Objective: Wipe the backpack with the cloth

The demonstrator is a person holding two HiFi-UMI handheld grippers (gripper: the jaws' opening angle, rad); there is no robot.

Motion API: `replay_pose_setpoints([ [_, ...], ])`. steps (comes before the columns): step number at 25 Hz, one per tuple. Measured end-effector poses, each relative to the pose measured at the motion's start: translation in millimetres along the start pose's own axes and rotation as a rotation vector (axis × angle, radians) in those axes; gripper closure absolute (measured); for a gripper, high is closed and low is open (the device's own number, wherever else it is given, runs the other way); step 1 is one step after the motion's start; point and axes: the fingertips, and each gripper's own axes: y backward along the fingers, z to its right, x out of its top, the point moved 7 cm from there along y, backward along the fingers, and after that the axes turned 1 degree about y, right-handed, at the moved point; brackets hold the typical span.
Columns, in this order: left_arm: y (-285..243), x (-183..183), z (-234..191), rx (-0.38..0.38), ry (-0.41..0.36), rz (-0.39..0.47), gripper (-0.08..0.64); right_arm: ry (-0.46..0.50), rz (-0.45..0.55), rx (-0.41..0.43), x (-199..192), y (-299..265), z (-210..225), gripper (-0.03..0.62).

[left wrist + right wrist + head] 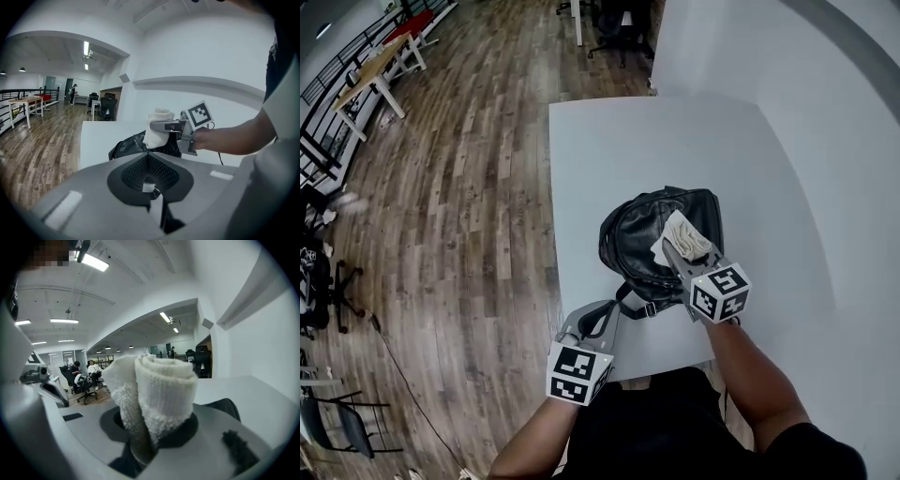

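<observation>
Left gripper (598, 320) is at the near desk (609, 159) edge with its jaws nearly together. Its own view shows a dark strap (636, 306) pinched between them. My read is that it's anchoring the backpack (642, 239) so it won't slide when rubbed.

Right gripper (680, 247) is next out, jaws clamped on the cloth (685, 233). The cloth is rolled into a thick white wad sticking out past the tips, so the fabric meets the bag rather than the jaws.

The wad sits over the backpack's top right. It looks to be touching the leather, but I can't confirm contact.

The backpack lies flat mid-desk, black and glossy, with the strap trailing toward the left gripper. Wiping looks barely started, as most of the surface is well apart from the cloth.

The desk beyond the bag is bare, with a white wall to the right.
</observation>
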Motion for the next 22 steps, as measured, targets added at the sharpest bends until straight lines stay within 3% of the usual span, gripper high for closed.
replay_pose_setpoints([
  [9, 9.6, -20.4, -27.7, 0.072, 0.076, -0.003, 0.554, 0.040, -0.058, 0.018, -4.5, -93.0, 11.8, 0.505],
  [22, 6.5, -18.5, -29.0, 0.079, 0.079, -0.020, 0.554, 0.005, -0.064, 0.041, -12.8, -140.4, 17.2, 0.505],
])
